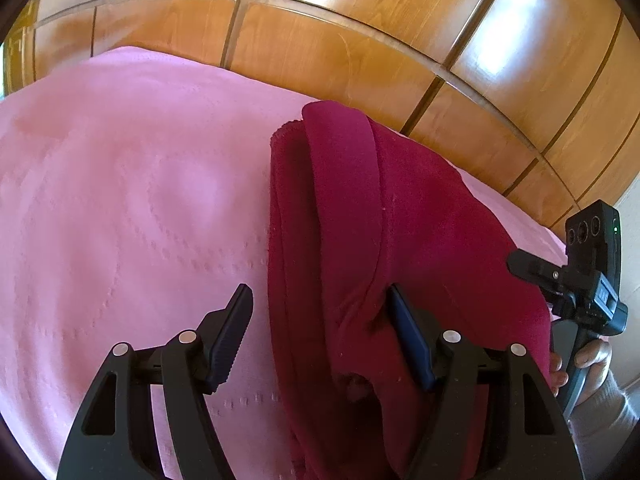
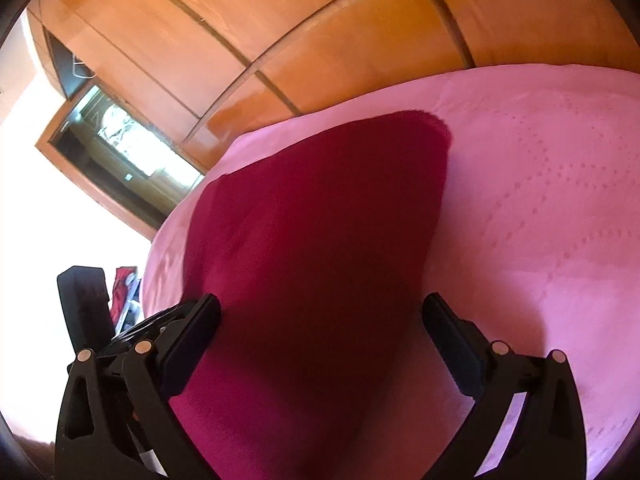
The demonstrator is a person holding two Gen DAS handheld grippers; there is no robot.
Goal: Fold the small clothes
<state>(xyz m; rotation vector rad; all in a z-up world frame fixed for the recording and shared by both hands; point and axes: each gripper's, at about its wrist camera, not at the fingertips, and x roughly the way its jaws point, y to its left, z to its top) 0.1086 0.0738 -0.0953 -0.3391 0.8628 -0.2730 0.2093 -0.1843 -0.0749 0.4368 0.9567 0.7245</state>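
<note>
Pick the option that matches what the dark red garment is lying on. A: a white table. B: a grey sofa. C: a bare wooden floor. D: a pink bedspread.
D: the dark red garment lies folded on the pink bedspread, which spreads out around it in both wrist views, with wooden wardrobe doors behind.

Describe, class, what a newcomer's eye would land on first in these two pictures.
First comes the dark red garment, folded lengthwise on the pink bedspread, near the bed's far edge. Behind it rise glossy wooden wardrobe doors. The open left claw straddles the garment's near edge; the right claw gapes wide over it.
</note>
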